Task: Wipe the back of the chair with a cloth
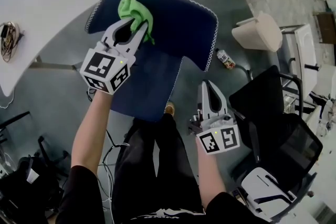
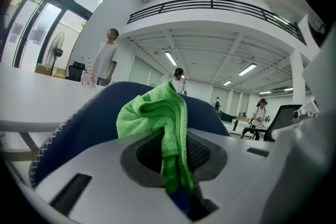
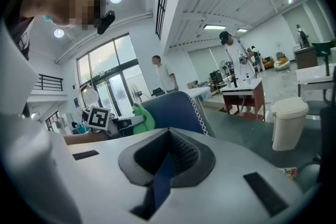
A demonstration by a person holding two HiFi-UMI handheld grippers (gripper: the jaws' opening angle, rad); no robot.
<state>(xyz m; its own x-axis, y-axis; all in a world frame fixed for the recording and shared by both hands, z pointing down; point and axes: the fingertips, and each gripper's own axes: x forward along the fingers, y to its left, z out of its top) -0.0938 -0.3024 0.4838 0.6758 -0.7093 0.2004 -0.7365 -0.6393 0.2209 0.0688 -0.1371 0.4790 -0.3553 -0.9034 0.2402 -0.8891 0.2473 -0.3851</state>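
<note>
Now left gripper point(image 1: 137, 26) jaws tight on cloth point(image 1: 135, 10) — tail hidden — atop chair back point(image 1: 178, 18); right gripper point(image 1: 208, 84) jaws together.

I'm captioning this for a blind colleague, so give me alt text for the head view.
Seen from above, a person's left tool clamps a green cloth at the upper edge of a blue chair back. The right tool, shut and empty, hangs beside the chair, with a white bin on the grey floor nearby.
</note>
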